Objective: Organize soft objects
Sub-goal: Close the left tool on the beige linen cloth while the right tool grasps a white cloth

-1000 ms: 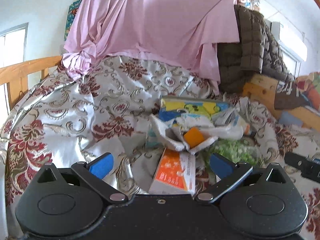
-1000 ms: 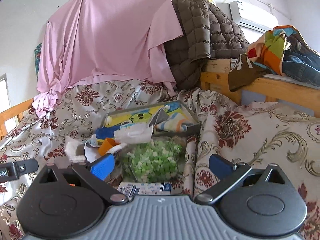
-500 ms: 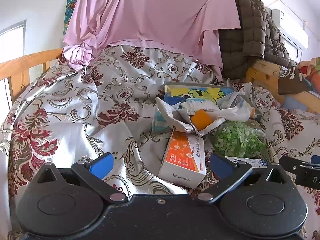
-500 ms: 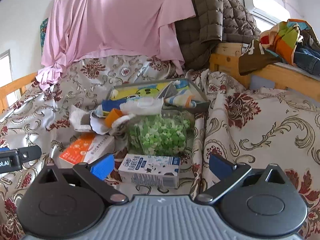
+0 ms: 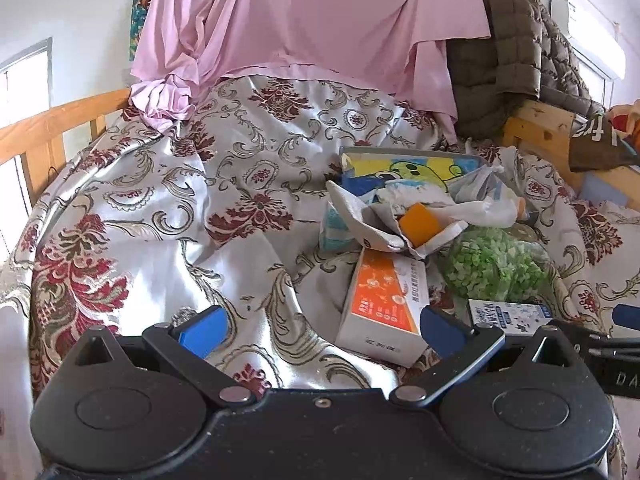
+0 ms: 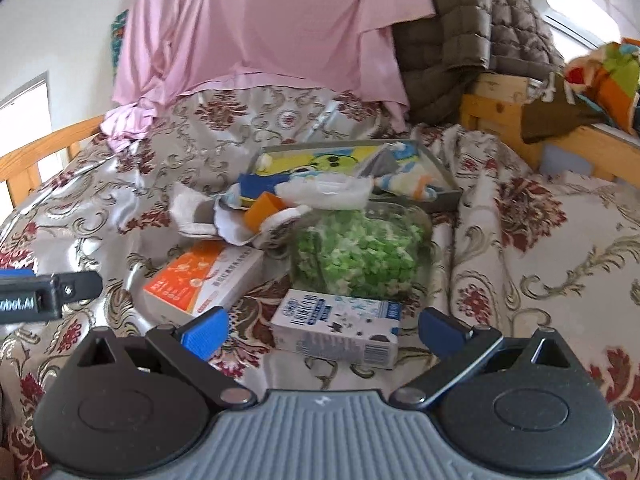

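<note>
A pile lies on the floral bedspread (image 5: 160, 208): an orange-and-white box (image 5: 384, 304) (image 6: 200, 276), a clear bag of green bits (image 5: 496, 264) (image 6: 360, 256), a white-and-blue carton (image 6: 340, 328) (image 5: 508, 316), a white cloth around an orange block (image 5: 416, 224) (image 6: 260, 208), and a grey tray with a cartoon cloth (image 6: 440, 196) (image 5: 404, 168). My left gripper (image 5: 320, 328) is open and empty, just short of the orange box. My right gripper (image 6: 320, 328) is open and empty, with the carton lying between its fingers.
A pink sheet (image 5: 312, 20) (image 6: 260, 24) hangs at the back beside a brown quilted jacket (image 5: 516, 52) (image 6: 472, 40). A wooden bed rail (image 5: 52, 128) runs on the left. A wooden frame with clothes on it (image 6: 560, 120) stands on the right.
Both grippers have pulled back from the pile and risen a little. The orange box and the carton now show in full. Both grippers stayed open and nothing on the bed moved.
</note>
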`<state>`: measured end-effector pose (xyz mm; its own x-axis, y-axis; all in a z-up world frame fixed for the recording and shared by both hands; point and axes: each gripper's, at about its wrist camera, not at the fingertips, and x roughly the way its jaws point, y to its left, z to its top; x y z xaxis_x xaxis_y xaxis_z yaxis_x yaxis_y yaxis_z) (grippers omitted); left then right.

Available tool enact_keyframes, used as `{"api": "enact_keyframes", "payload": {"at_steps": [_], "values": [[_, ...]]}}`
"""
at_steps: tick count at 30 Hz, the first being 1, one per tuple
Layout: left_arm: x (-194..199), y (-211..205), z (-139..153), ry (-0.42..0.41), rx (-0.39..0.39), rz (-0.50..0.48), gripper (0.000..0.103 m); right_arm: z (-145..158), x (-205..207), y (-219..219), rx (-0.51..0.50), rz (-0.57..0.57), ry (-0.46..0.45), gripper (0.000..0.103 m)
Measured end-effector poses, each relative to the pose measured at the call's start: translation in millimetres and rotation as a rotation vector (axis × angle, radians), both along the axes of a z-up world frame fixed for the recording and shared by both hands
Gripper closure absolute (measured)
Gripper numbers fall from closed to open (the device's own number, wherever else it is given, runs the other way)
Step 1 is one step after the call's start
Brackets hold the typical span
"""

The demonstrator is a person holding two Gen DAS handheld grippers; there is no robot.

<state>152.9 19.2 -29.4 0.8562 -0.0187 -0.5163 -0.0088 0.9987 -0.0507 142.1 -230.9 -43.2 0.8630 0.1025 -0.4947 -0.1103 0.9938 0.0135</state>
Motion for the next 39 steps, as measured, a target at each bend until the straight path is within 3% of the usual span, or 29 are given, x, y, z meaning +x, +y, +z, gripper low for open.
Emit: {"api": "enact_keyframes", "payload": {"at_steps": [11, 25, 34, 39], "values": [[9, 6, -10, 0.061, -0.019, 0.035, 0.001, 1, 2, 9, -0.006, 0.068, -0.018, 0.0], [29, 12, -6, 0.067, -0.101, 0.127, 0.001, 7, 18, 21, -0.008, 0.143, -0.066, 0.0], [63, 3, 3, 0.032, -0.147, 0.134, 0.001, 15, 59, 9, 0.019, 0.117, -0.135, 0.0], [88, 0, 3, 0.023, -0.177, 0.126, 0.001, 4, 95, 0, 0.038, 0.083, -0.124, 0.0]]}}
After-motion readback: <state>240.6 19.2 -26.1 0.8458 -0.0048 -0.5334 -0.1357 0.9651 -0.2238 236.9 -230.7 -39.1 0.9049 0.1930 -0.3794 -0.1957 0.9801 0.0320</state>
